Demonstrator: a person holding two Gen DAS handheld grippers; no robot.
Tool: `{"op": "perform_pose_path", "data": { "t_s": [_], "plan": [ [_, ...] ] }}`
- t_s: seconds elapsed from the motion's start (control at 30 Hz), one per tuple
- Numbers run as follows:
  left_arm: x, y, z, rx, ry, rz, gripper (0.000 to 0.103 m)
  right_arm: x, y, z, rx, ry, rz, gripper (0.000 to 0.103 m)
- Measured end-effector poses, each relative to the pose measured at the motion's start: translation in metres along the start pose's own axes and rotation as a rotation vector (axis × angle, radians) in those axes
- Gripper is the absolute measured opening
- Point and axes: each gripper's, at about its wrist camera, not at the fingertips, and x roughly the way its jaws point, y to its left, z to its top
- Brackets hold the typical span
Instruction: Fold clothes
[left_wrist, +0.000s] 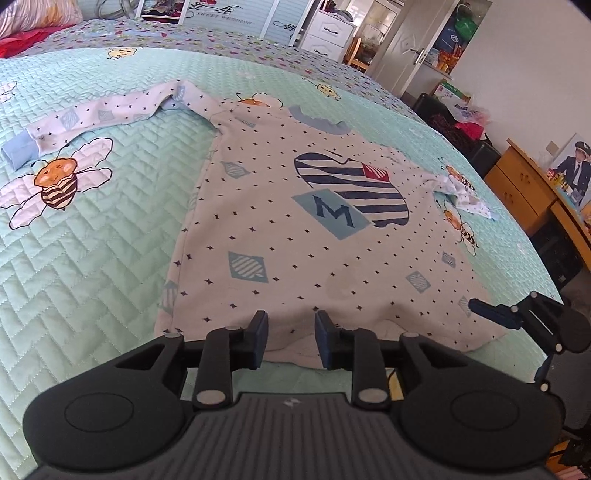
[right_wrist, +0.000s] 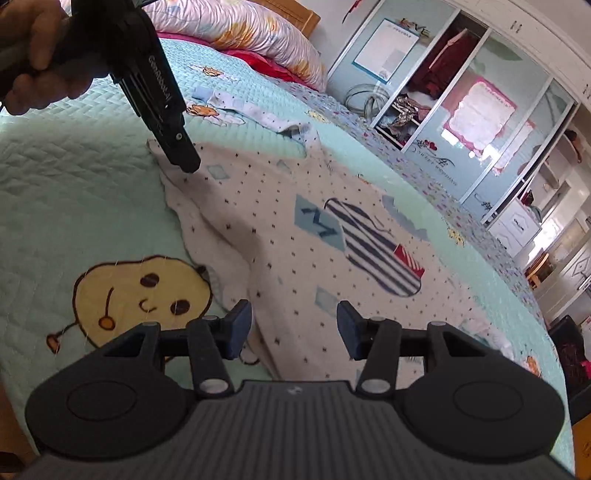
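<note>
A white long-sleeved shirt (left_wrist: 295, 229) with small dark dots, a striped motif and a blue "M" patch lies flat, front up, on the bed. One sleeve (left_wrist: 92, 118) stretches out to the far left; the other sleeve (left_wrist: 461, 188) is bunched at the right. My left gripper (left_wrist: 290, 336) is open and low over the near hem, with fabric showing between its fingers. In the right wrist view a hand holds this left gripper (right_wrist: 184, 158), whose tip rests on the hem's far corner. My right gripper (right_wrist: 294, 326) is open over the shirt's (right_wrist: 314, 240) near edge.
The mint quilted bedspread (left_wrist: 92, 258) with bee prints surrounds the shirt. Pillows (right_wrist: 240, 33) lie at the head of the bed. A mirrored wardrobe (right_wrist: 461, 110) stands beyond it. A wooden desk (left_wrist: 535, 195) and dark bags (left_wrist: 454, 129) flank the bed's right side.
</note>
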Motion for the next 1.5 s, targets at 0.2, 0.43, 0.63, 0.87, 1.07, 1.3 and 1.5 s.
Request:
{"op": "perform_pose_path", "data": {
  "t_s": [0.2, 0.43, 0.63, 0.87, 1.07, 1.3, 1.5],
  "plan": [
    [0.001, -0.001, -0.002, 0.018, 0.012, 0.016, 0.030, 0.009, -0.002, -0.003, -0.048, 0.035, -0.043, 0.053],
    [0.000, 0.007, 0.000, -0.011, 0.011, 0.007, 0.030, 0.014, 0.003, -0.005, -0.125, 0.036, -0.086, 0.059],
    [-0.002, 0.004, -0.003, -0.002, 0.019, -0.033, 0.030, 0.027, 0.014, 0.004, -0.171, -0.009, -0.129, 0.059],
    [-0.005, 0.000, -0.004, 0.015, 0.024, -0.062, 0.031, 0.040, 0.026, 0.013, -0.217, -0.063, -0.177, 0.060],
    [-0.006, -0.001, -0.004, 0.039, 0.028, -0.078, 0.032, 0.028, 0.008, 0.009, -0.064, -0.124, -0.133, 0.060],
    [-0.015, 0.020, 0.001, -0.017, 0.013, -0.030, 0.034, 0.015, -0.012, 0.004, 0.111, -0.188, -0.082, 0.072],
    [-0.015, 0.007, -0.004, -0.007, 0.050, -0.125, 0.035, 0.026, -0.009, 0.004, 0.127, -0.171, -0.059, 0.072]
  ]
}}
